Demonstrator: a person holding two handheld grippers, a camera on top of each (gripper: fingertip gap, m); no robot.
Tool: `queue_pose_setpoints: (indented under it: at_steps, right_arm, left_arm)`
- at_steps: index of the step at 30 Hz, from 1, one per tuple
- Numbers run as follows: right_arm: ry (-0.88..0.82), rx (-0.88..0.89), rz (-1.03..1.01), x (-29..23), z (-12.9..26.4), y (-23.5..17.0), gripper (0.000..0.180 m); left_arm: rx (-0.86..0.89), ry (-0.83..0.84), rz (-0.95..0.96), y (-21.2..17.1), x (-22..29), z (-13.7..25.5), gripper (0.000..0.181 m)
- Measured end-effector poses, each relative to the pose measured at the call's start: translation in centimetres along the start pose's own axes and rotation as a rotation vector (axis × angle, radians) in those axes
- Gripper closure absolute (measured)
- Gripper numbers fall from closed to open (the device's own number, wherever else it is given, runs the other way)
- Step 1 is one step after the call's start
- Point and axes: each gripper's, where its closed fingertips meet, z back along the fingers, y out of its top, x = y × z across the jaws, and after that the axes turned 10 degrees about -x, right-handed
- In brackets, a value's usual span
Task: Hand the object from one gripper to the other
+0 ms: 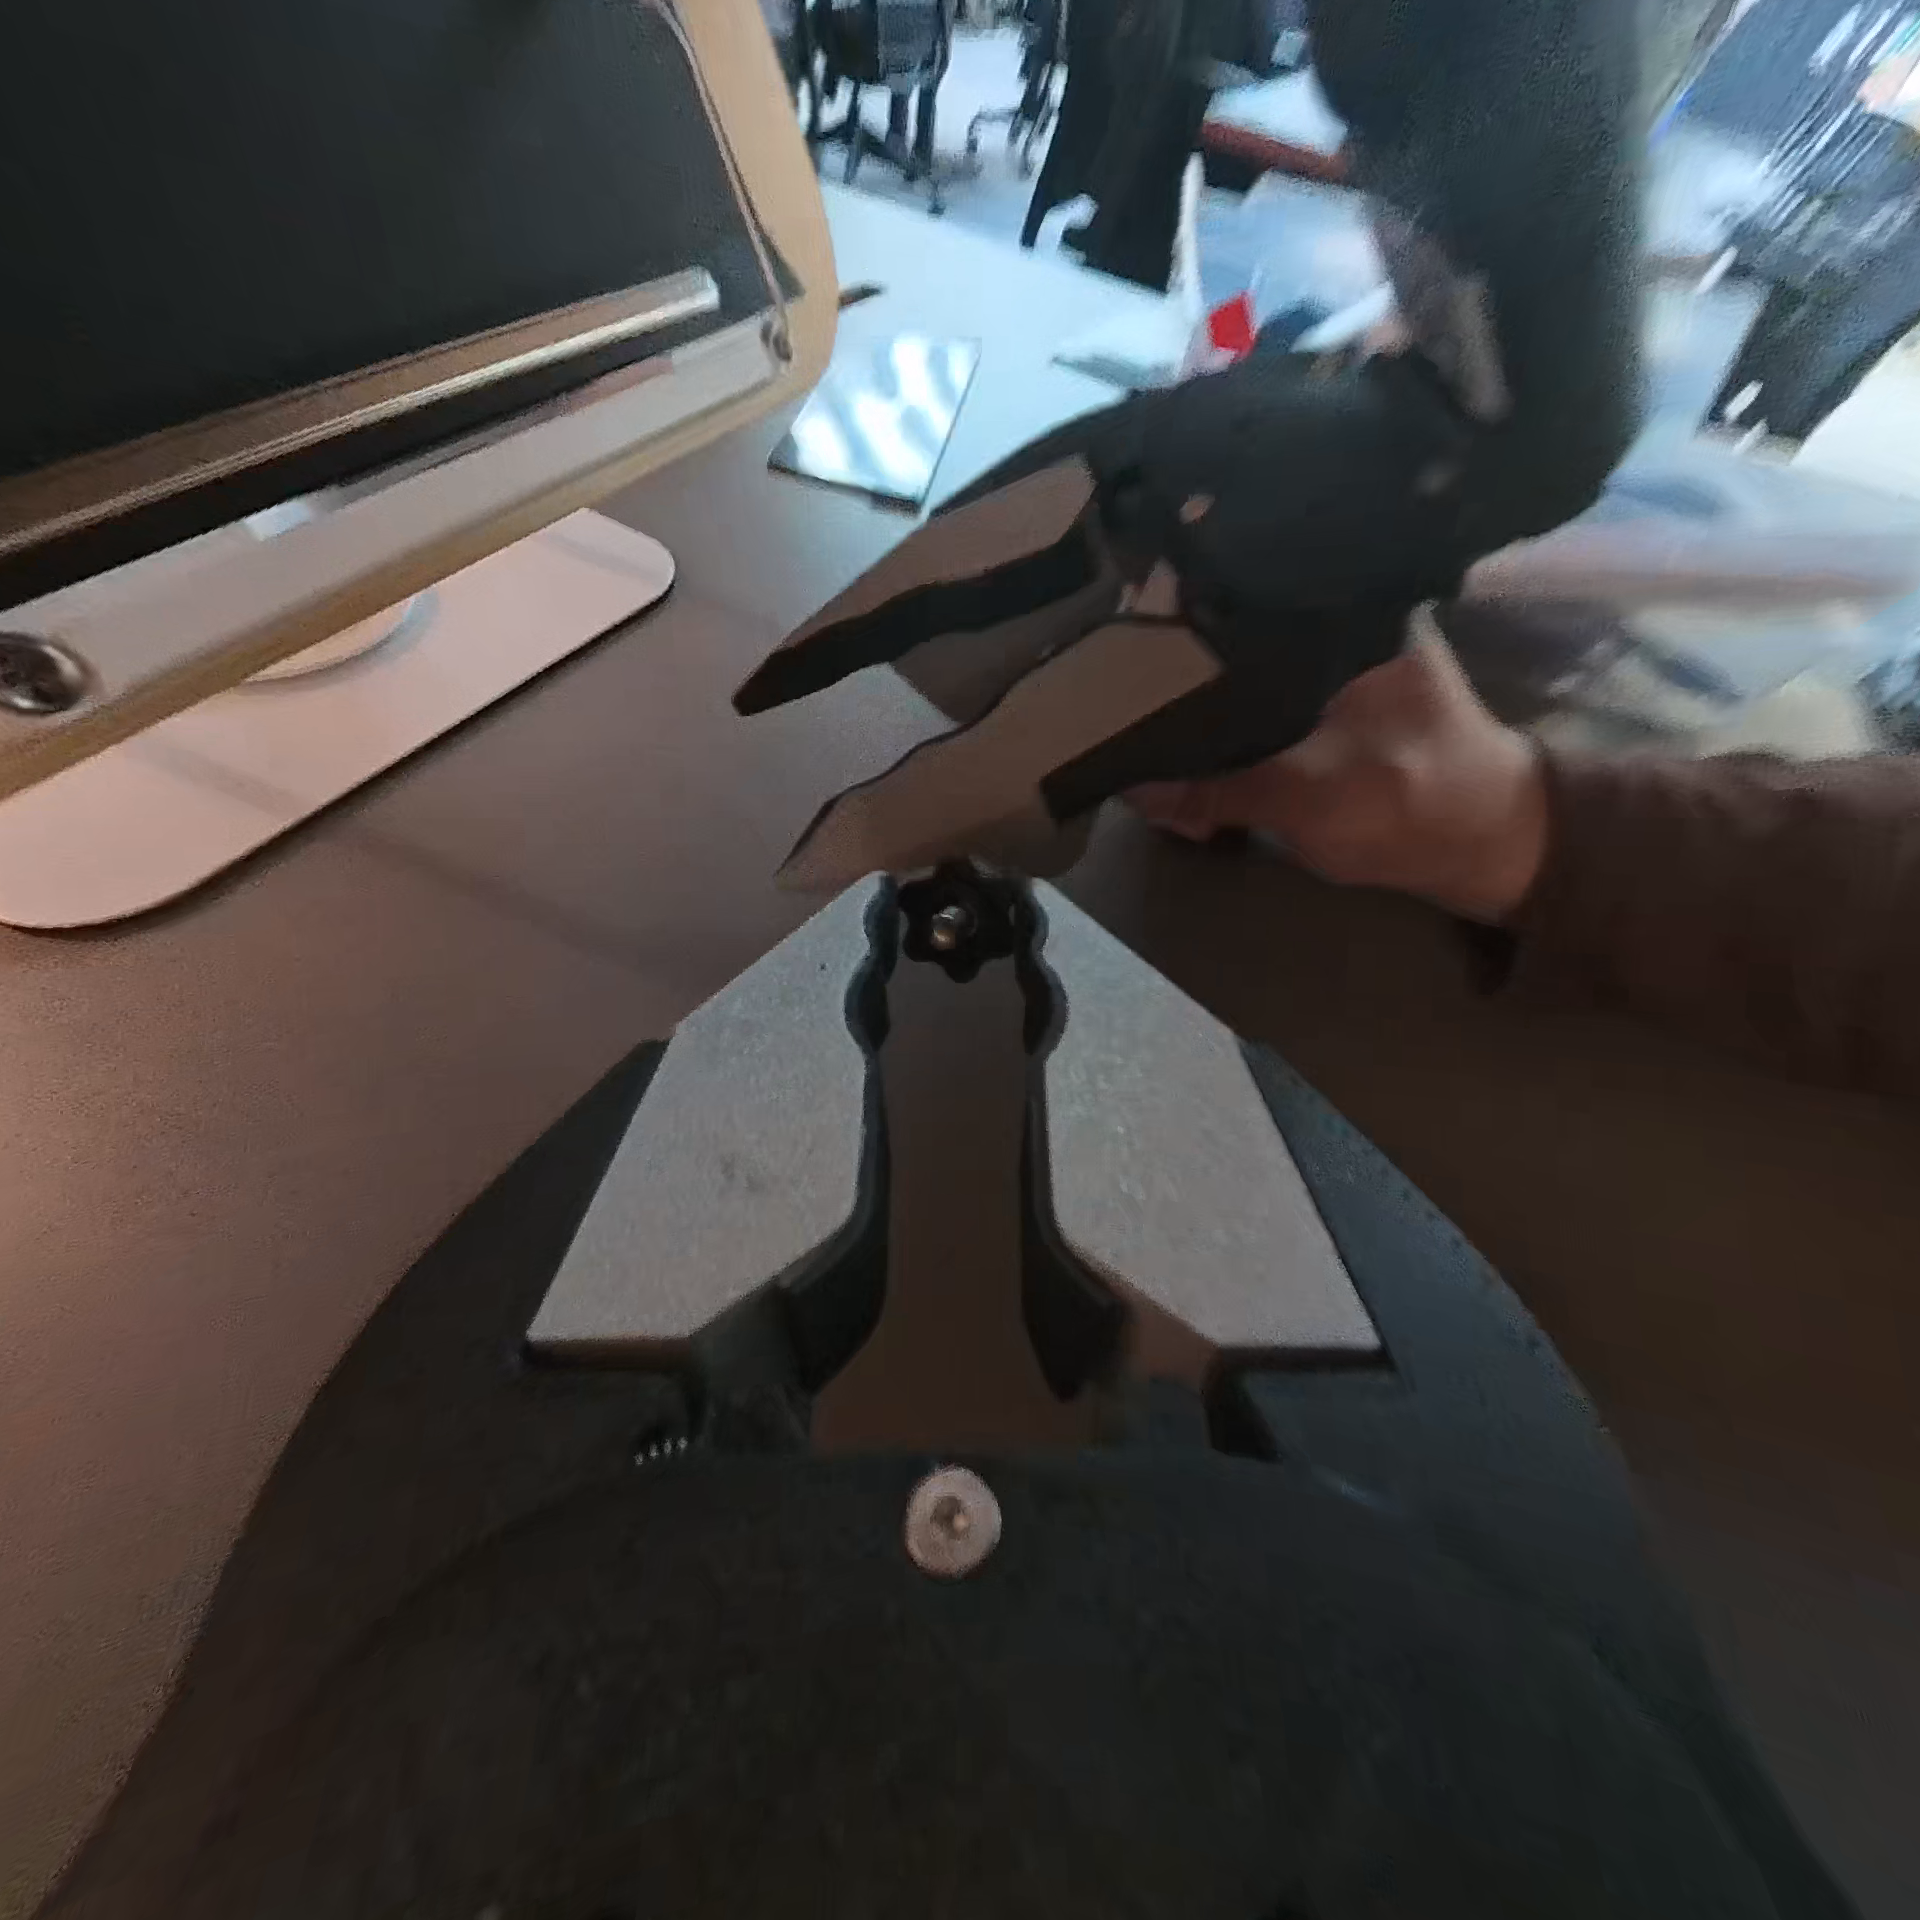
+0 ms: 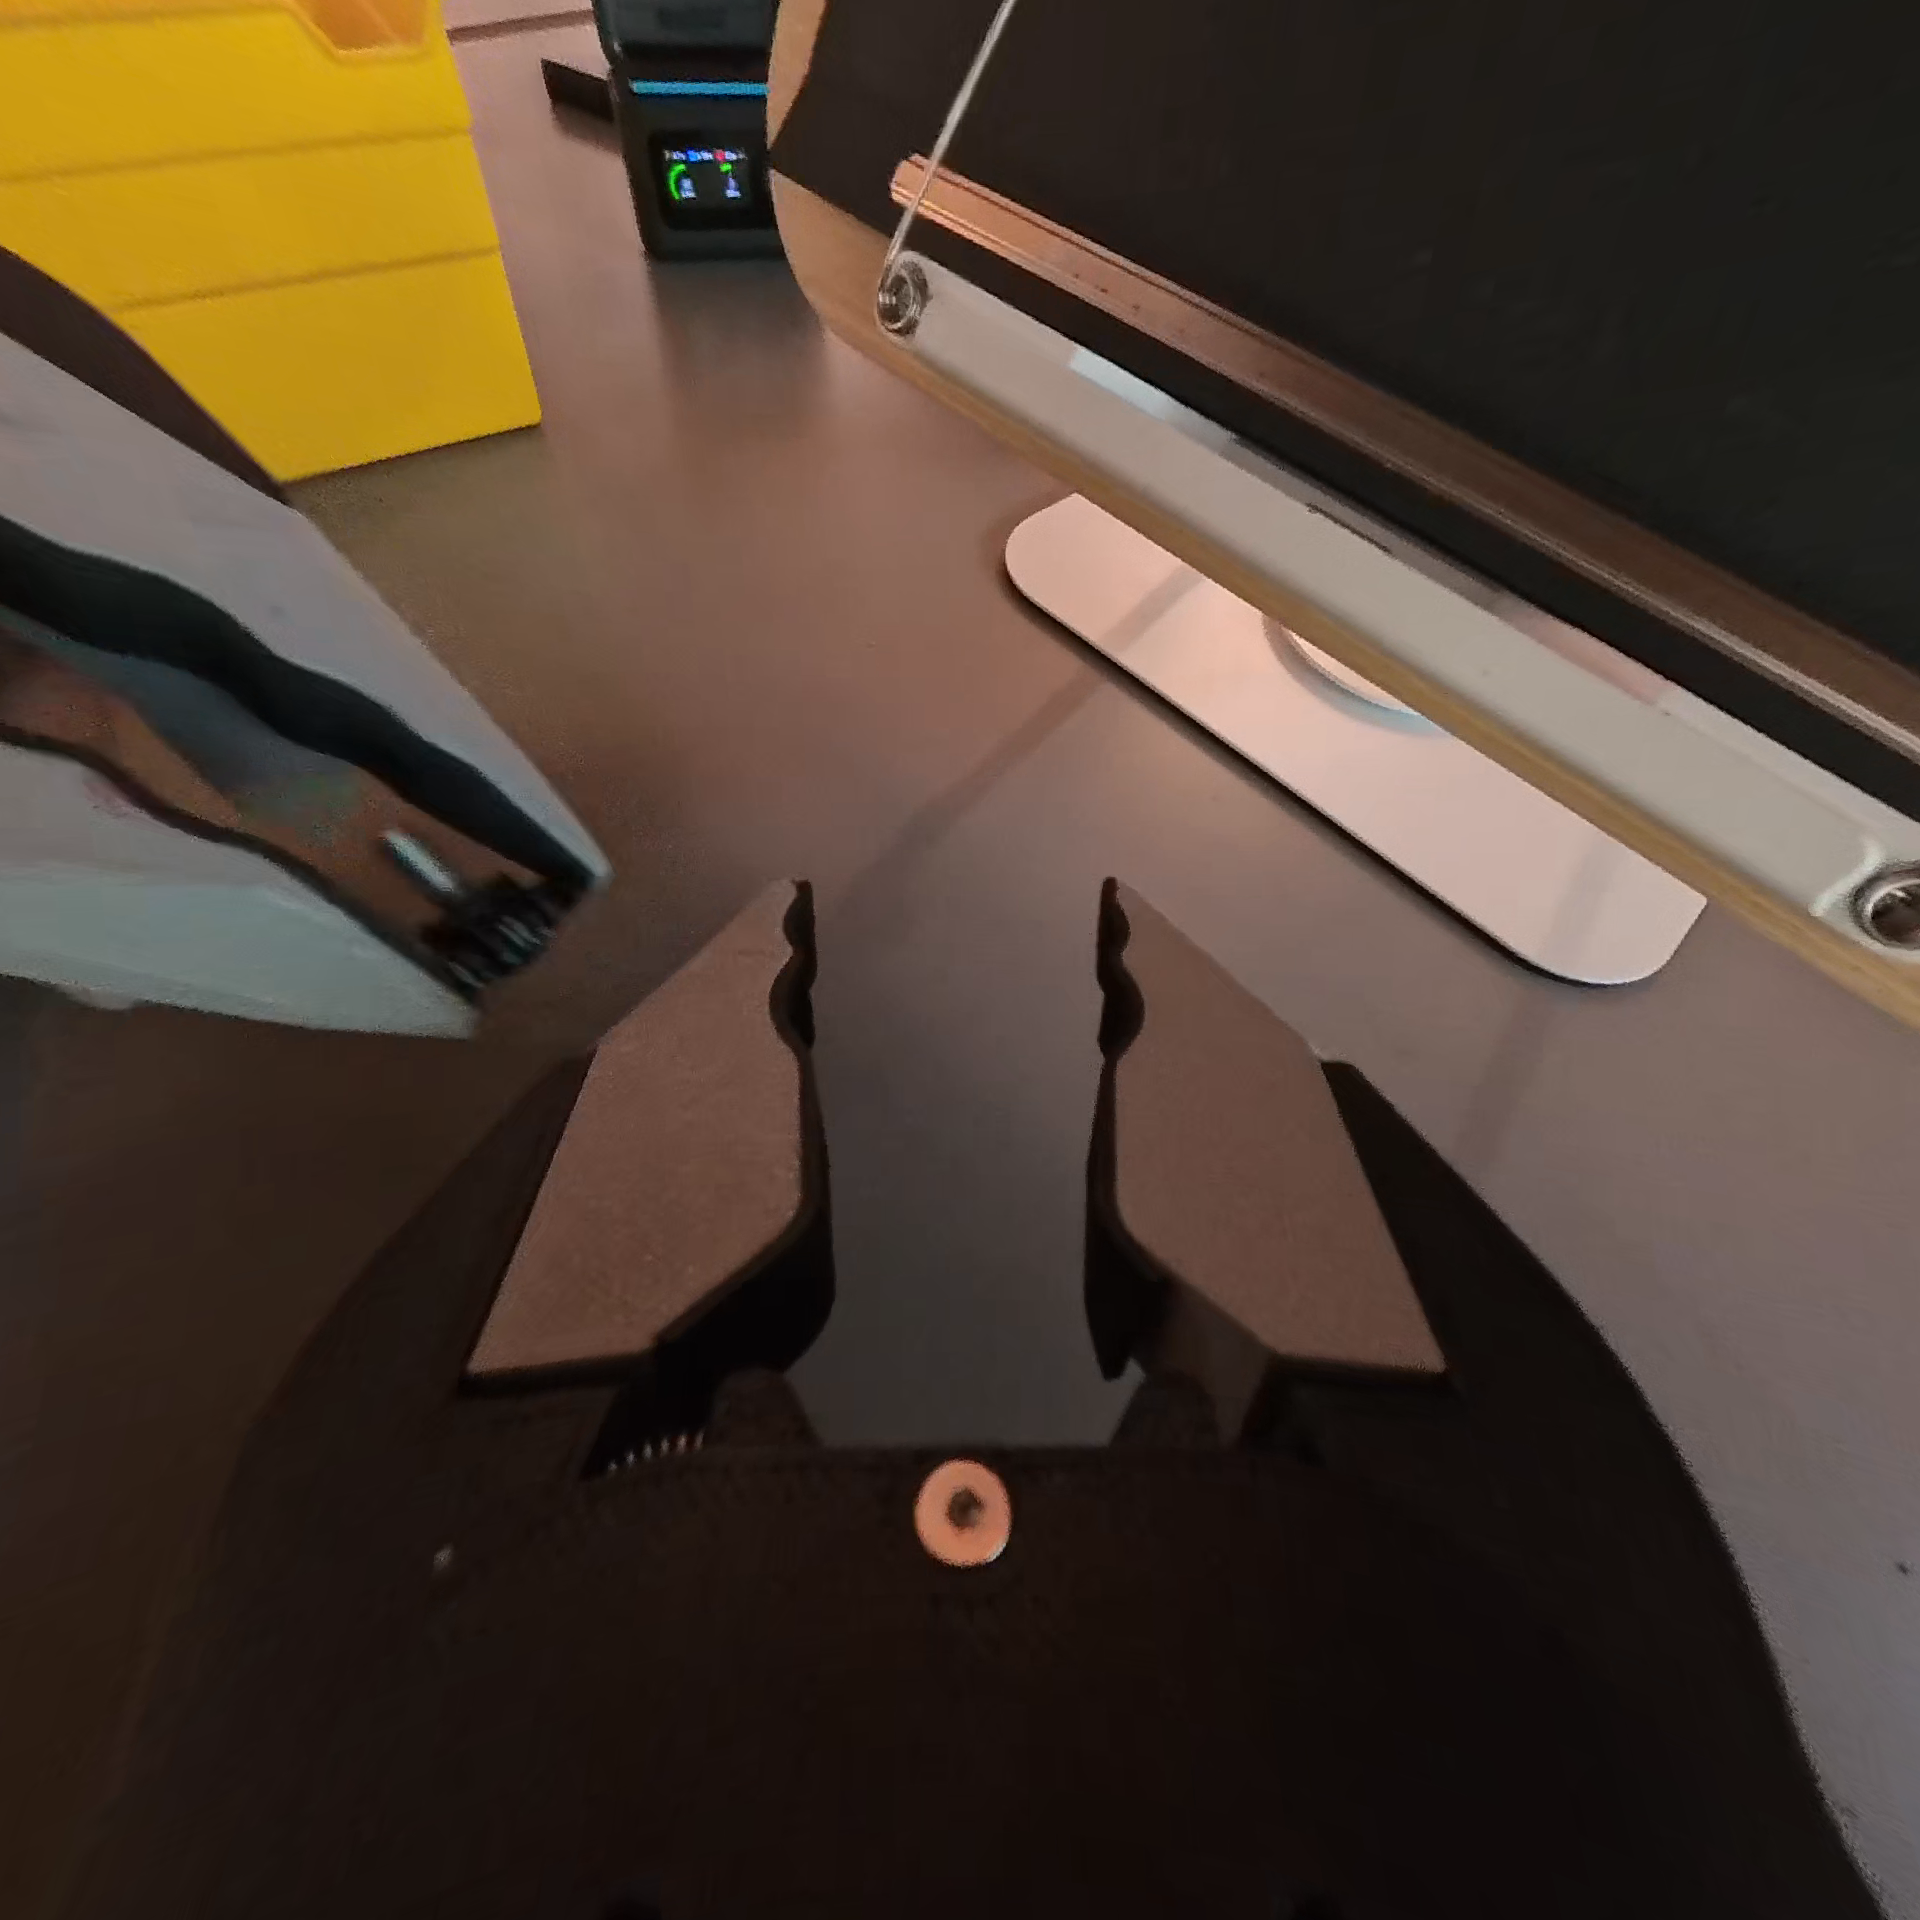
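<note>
A small black star-shaped knob (image 1: 920, 935) with a metal screw through it sits between the tips of my left gripper (image 1: 954, 912), which is shut on it above the dark brown table (image 1: 520, 935). My right gripper (image 1: 779, 790) is open and empty. It comes in from the right with its tips just above and beyond the knob, apart from it. In the right wrist view my right gripper (image 2: 954, 904) is open with only table between its fingers. The left gripper (image 2: 525, 951) is at the left there, holding the knob (image 2: 488, 935), blurred.
A monitor (image 1: 312, 208) on a silver stand base (image 1: 312, 748) is at the back left. A yellow box (image 2: 260, 229) and a small black device with a lit screen (image 2: 707, 177) stand behind. A reflective flat slab (image 1: 883, 416) lies farther off. A hand (image 1: 1392, 790) holds the right gripper.
</note>
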Motion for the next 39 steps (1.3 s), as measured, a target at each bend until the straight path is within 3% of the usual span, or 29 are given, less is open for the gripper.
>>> queue_pose_setpoints:
  at_steps: [3, 22, 30, 39]
  right_arm:
    - [0.004, 0.002, -0.019, 0.2, -0.1, 0.1, 0.130]
    - [0.069, 0.052, 0.179, -4.1, 0.3, 0.8, 0.139]
    - [-0.044, -0.008, 0.251, -3.6, 0.3, 0.1, 0.139]
    - [-0.108, 0.016, 0.419, -5.5, 0.7, 0.7, 0.126]
  left_arm:
    - [0.090, -0.062, 0.070, 1.2, 0.3, 1.4, 0.162]
    - [0.061, 0.072, -0.105, -0.2, -0.3, 1.8, 0.162]
    - [0.065, 0.101, -0.097, -0.1, -1.3, 2.2, 0.162]
    - [0.076, -0.055, 0.009, 0.3, -1.2, 2.6, 0.162]
